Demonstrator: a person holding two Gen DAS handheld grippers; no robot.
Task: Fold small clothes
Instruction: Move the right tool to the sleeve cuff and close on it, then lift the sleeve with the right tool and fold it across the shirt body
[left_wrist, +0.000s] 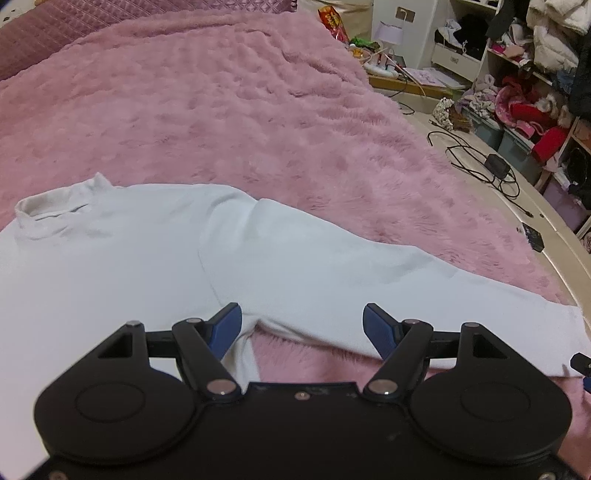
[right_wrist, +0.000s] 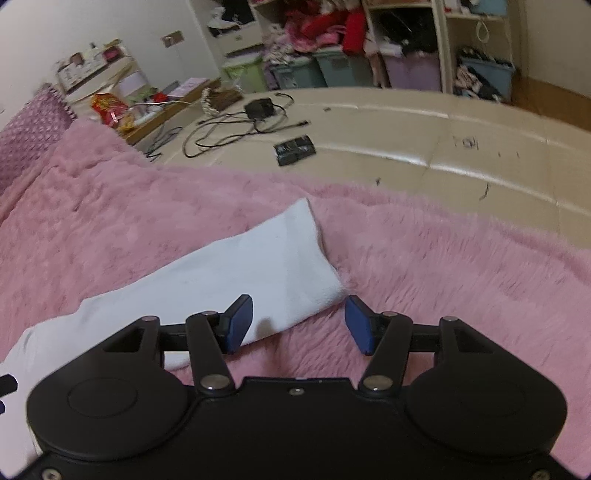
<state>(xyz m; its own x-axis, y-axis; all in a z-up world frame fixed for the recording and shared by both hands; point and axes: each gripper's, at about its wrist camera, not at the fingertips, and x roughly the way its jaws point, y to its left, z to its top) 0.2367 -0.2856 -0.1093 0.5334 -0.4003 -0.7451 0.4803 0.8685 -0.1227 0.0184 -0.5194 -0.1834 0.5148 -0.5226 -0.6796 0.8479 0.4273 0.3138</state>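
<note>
A white long-sleeved top (left_wrist: 122, 258) with a high collar (left_wrist: 55, 210) lies flat on a fluffy pink blanket (left_wrist: 240, 110). Its sleeve (left_wrist: 388, 280) stretches out to the right. My left gripper (left_wrist: 302, 326) is open and empty, just above the armpit where sleeve meets body. In the right wrist view the sleeve's cuff end (right_wrist: 284, 258) lies on the pink blanket (right_wrist: 443, 277). My right gripper (right_wrist: 298, 319) is open and empty, its jaws straddling the lower corner of the cuff.
The blanket covers a bed with a cream padded edge (right_wrist: 424, 147) to the right. Black cables and a charger (right_wrist: 258, 110) and a small black pack (right_wrist: 294, 149) lie on it. Shelves with clothes and storage bins (right_wrist: 332, 70) stand beyond.
</note>
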